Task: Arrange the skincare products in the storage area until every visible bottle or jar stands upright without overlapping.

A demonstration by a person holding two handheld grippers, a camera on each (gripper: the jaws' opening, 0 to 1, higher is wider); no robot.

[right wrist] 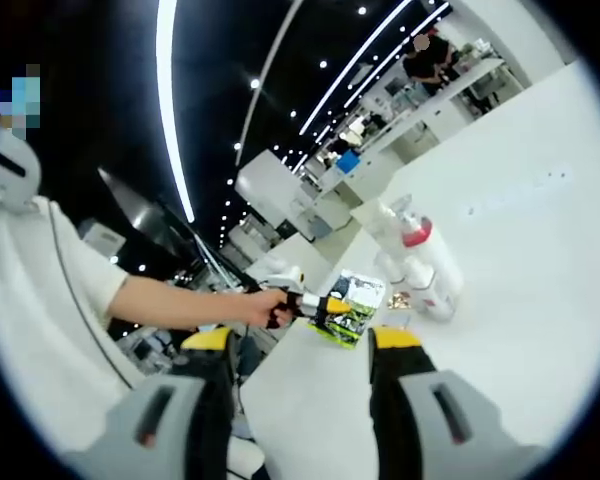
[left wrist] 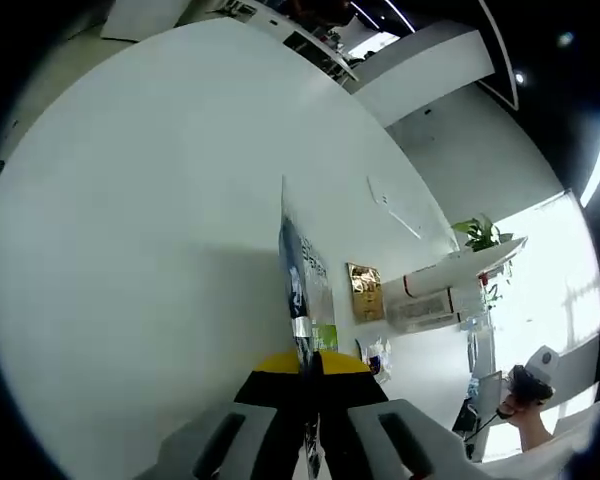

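Left gripper view gives us one flat printed packet, seen nearly edge-on, with a green patch low on it; our left gripper is clamped on its lower edge, both yellow-tipped jaws pressed together around it above the white table. Past the packet on the table we count one gold box, one small clear packet and one white bottle with a red band. One potted plant shows beyond them. In the right gripper view, the right gripper hangs with its jaws wide apart and nothing between them. Ahead of it the left gripper, in a hand, holds the same packet over the table edge. Behind it stand two white bottles, the nearer one red-banded.
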